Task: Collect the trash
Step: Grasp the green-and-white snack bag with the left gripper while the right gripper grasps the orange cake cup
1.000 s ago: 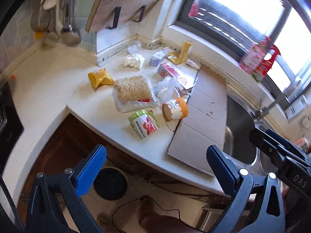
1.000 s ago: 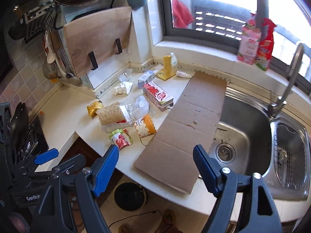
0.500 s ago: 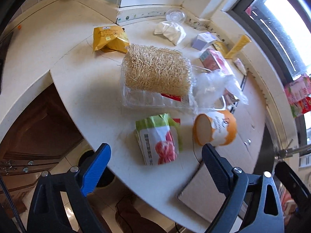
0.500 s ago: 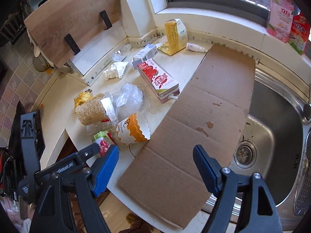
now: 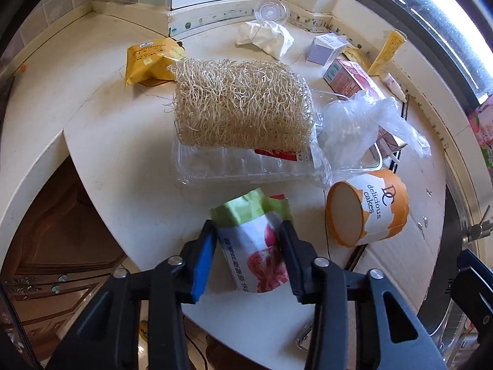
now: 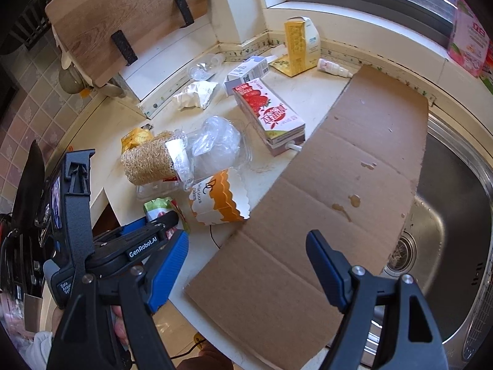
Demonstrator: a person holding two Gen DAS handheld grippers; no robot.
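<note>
The jaws of the left gripper [image 5: 248, 254] are closing on the green snack packet [image 5: 254, 246], which is flanked on both long sides, its long axis running along the fingers (contact appears made). The packet lies near the desk [image 5: 101, 141] edge. The right gripper [image 6: 246, 274] is held wide and empty over the cardboard sheet [image 6: 323, 200], well apart from the packet.
</note>
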